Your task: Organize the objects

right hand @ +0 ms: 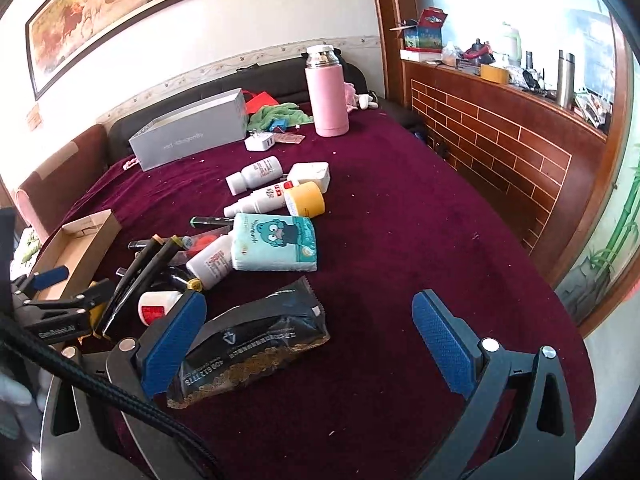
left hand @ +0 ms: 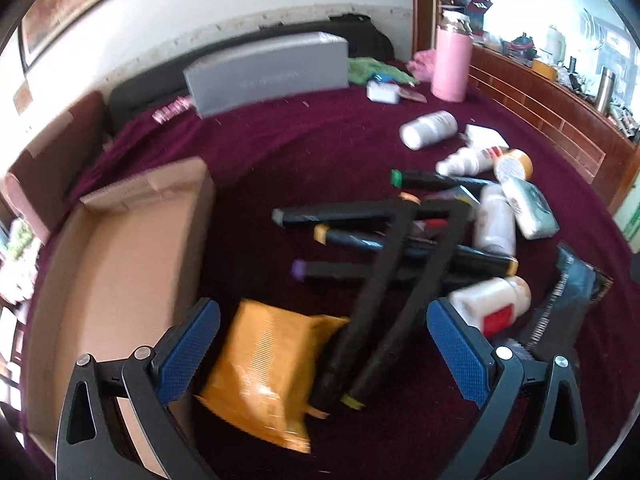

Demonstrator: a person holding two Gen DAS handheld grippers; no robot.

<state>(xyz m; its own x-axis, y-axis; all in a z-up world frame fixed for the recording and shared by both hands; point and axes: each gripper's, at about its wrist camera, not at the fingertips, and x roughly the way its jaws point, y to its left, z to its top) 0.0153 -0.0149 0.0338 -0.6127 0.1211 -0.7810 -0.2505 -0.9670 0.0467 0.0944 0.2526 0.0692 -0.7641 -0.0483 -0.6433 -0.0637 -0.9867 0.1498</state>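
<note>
Hovering with jaws spread wide and empty, the left gripper [left hand: 324, 356] frames an orange packet [left hand: 264, 372] and two black markers [left hand: 384, 300]; the right gripper [right hand: 308, 344], equally wide and empty, straddles a black pouch [right hand: 256, 344]; beyond lie bottles [right hand: 256, 174] and a cardboard box [left hand: 120, 264]

Left gripper [left hand: 324, 344] fingers spread, orange packet [left hand: 264, 372] between, markers [left hand: 384, 276] beside

Plush maroon cloth [right hand: 400, 208], glossy black packet [right hand: 256, 344]
</note>
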